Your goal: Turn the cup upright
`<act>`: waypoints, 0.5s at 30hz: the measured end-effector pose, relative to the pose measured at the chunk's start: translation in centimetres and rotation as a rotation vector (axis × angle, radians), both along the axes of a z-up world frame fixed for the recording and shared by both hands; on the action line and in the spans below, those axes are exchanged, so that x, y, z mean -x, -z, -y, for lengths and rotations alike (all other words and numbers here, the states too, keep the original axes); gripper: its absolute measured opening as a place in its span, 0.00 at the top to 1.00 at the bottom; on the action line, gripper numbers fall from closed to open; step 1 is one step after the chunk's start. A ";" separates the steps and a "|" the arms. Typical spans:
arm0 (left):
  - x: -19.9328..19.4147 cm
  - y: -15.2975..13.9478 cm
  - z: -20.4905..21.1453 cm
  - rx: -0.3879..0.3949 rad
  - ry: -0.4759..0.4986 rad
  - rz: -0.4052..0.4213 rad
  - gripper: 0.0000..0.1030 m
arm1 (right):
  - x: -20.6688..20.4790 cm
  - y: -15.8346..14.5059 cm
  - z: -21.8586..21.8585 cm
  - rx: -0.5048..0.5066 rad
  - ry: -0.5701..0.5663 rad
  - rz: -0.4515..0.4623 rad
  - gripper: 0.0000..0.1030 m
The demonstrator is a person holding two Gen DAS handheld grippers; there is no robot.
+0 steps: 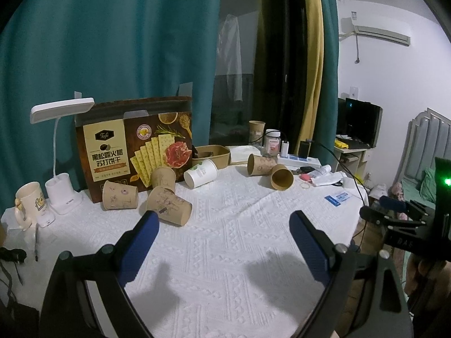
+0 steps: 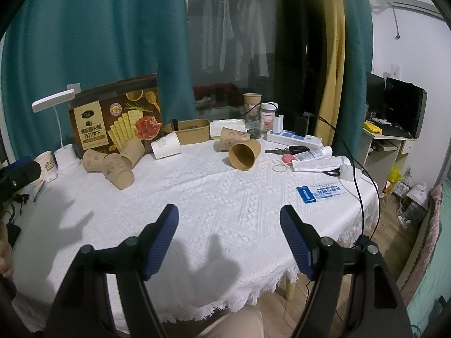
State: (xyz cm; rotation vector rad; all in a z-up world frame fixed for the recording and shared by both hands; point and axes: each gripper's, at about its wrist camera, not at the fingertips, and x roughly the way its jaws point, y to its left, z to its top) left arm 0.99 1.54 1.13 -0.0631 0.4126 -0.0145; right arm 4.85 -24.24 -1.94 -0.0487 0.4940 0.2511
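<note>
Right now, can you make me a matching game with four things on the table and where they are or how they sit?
Things:
1. white cup
2. cracker box
3. blue card
4. desk lamp

Places or states:
A. flat near the right edge
B. lying on its side
C. far left, beside a mug
D. standing against the green curtain

Pairs: 1-B, 2-D, 3-A, 4-C

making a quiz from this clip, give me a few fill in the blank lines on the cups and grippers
1. The single white cup lies on its ____.
2. Both the left gripper and the right gripper are ____ and hold nothing.
3. The cracker box stands in front of a ____ curtain.
4. The table is covered with a ____ cloth.

Missing words: side; open; teal; white
</note>
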 end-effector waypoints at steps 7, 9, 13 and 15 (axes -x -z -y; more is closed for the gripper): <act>0.0 0.0 -0.1 0.024 0.008 -0.003 0.09 | 0.0 0.0 0.0 -0.001 0.001 0.000 0.30; 0.0 0.0 0.0 0.020 0.008 -0.002 0.09 | 0.0 0.0 0.0 0.000 0.001 0.000 0.30; 0.0 0.0 0.2 0.023 0.013 -0.001 0.09 | 0.0 0.0 0.0 0.000 0.001 0.001 0.30; 0.0 0.0 0.1 0.023 0.015 0.000 0.09 | 0.0 0.0 -0.1 -0.001 0.001 0.002 0.30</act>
